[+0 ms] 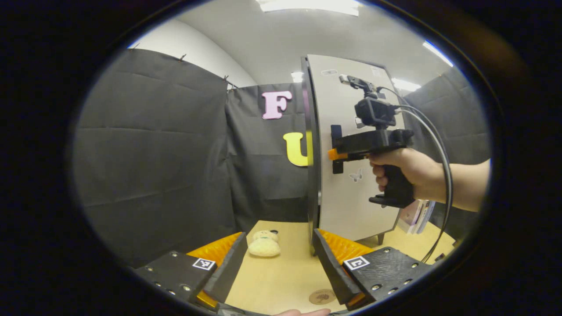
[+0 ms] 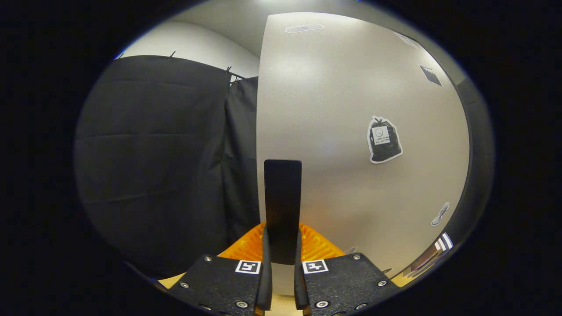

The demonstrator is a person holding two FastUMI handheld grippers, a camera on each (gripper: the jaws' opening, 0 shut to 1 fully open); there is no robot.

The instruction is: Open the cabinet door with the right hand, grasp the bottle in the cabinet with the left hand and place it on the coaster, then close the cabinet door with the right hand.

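1. in the left gripper view, my left gripper [image 1: 279, 267] is hovering low over the pale wooden table [image 1: 281, 281], its two fingers spread wide apart and pinching nothing.
2. between those fingers, farther back on the table, a small cream plush toy [image 1: 264, 244] is lying near the black cloth wall.
3. close to me, just inside the right-hand finger, a round brownish coaster [image 1: 322, 296] is lying flat on the table with nothing on it.
4. right of centre, the cabinet door [image 1: 351, 175] is standing upright and turned nearly edge-on to this camera; it is looking like a tall, pale grey-white panel with a dark rim, rounded corners and a few small stickers, one shaped like a butterfly.
5. my right gripper [image 1: 336, 149] is meeting the door's black vertical handle [image 1: 336, 131], with my right hand [image 1: 410, 173] wrapped round the grip and cables looping off behind it.
6. in the right gripper view, my right gripper [image 2: 282, 267] is pressing both fingers against the flat black handle [image 2: 282, 202], which is rising straight up between them.
7. behind the handle, the door [image 2: 351, 131] is showing a smooth pale face with a sticker of a black bag.
8. i cannot tell where the bottle is.
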